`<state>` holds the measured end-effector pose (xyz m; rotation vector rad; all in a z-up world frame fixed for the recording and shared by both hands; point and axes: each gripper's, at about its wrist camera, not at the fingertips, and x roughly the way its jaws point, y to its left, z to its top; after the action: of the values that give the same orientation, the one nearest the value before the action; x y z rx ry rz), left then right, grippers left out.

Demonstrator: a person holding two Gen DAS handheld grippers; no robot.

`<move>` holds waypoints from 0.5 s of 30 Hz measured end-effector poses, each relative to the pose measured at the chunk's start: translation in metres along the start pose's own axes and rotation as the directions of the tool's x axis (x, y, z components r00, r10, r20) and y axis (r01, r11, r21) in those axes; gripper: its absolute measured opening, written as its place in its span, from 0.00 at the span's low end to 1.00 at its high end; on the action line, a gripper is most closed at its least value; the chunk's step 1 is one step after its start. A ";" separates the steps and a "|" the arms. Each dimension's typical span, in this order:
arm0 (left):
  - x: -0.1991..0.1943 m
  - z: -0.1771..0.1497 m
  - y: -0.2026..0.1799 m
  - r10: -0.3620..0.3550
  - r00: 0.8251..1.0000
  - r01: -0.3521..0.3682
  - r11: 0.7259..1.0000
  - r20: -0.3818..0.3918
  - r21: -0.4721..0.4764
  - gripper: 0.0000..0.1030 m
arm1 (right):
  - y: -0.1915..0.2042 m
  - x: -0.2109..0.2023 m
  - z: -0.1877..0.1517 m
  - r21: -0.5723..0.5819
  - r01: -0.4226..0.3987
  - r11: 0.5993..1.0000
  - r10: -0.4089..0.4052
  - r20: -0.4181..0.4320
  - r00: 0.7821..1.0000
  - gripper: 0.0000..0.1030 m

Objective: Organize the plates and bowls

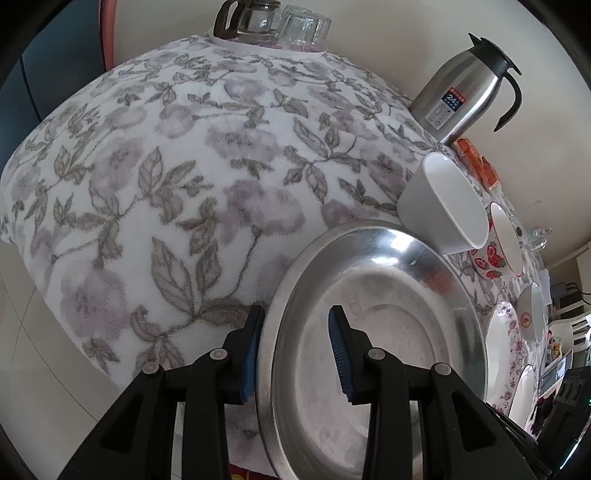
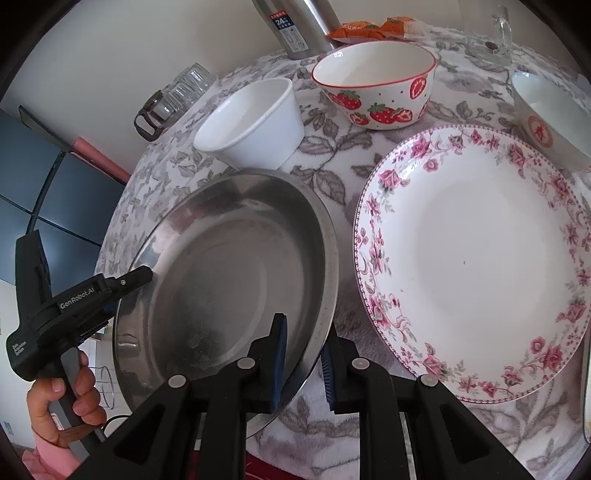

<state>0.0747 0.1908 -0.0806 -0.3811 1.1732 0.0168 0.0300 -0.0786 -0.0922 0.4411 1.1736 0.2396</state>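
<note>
A round steel plate (image 1: 388, 295) (image 2: 229, 266) lies at the near edge of the floral tablecloth, its near side jutting past the table edge. My left gripper (image 1: 295, 350) is shut on its left rim, one pad under the rim and one inside the dish. In the right wrist view the left gripper (image 2: 136, 278) shows at that rim, held by a hand (image 2: 66, 398). My right gripper (image 2: 303, 363) is shut on the plate's near right rim. A pink-flowered plate (image 2: 476, 258) (image 1: 504, 339) lies to the right.
Behind the steel plate stands a plain white bowl (image 2: 255, 125) (image 1: 443, 206), then a strawberry bowl (image 2: 376, 88) (image 1: 495, 254) and a red-emblem bowl (image 2: 546, 122). A steel thermos (image 1: 465, 92), orange packets (image 2: 369, 27), a glass mug (image 2: 487, 29) and glassware (image 1: 273, 26) line the far edge.
</note>
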 end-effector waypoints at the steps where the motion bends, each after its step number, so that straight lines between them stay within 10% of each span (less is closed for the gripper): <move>1: -0.003 0.000 -0.001 -0.003 1.000 0.003 1.000 0.002 0.000 0.36 | 0.000 -0.003 0.001 -0.002 -0.002 1.000 0.002 0.008 1.000 0.18; 15: -0.057 0.003 -0.024 -0.062 0.993 0.060 0.998 0.101 0.016 0.36 | -0.003 -0.051 0.007 0.018 -0.085 0.996 0.082 0.122 0.989 0.19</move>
<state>0.0603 0.1794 -0.0217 -0.4005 1.0600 -0.0239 0.0172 -0.1038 -0.0488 0.5187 1.0412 0.2680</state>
